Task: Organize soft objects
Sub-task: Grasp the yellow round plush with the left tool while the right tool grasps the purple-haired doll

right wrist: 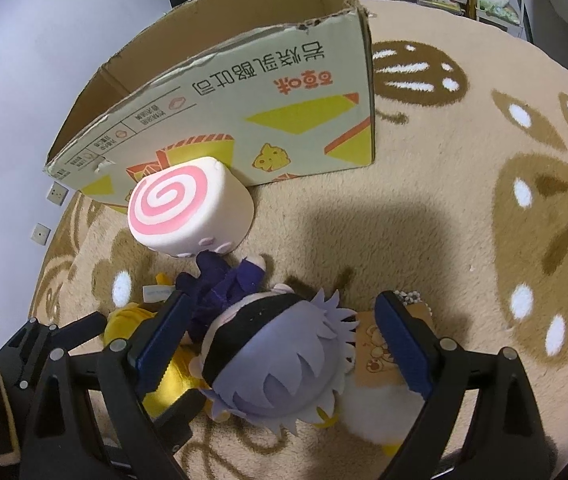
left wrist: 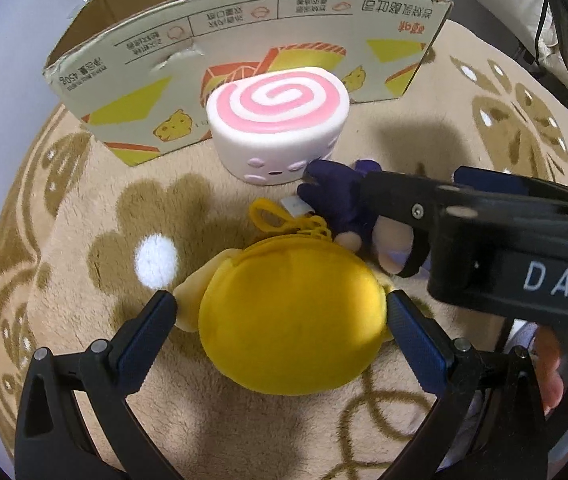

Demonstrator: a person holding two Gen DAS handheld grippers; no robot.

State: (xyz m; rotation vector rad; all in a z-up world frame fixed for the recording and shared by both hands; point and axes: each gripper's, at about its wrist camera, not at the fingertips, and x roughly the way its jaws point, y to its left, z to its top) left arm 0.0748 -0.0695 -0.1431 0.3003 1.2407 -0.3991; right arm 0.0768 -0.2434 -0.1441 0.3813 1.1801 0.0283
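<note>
left gripper (left wrist: 282, 316) spread wide, yellow plush (left wrist: 291, 316) bracketed lower centre, not squeezed | right gripper (right wrist: 284, 336) spread wide, doll (right wrist: 272, 356) head between pads, body pointed up-frame toward swirl squishy (right wrist: 190, 210) | cardboard box (right wrist: 284, 92) beyond, upper centre

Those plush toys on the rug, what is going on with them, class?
A person holds a gripper in each hand. The left gripper is open around a yellow plush; the right gripper is open around a doll with pale purple hair. A pink swirl cushion stands by the cardboard box. Nothing is seen inside the box.
</note>
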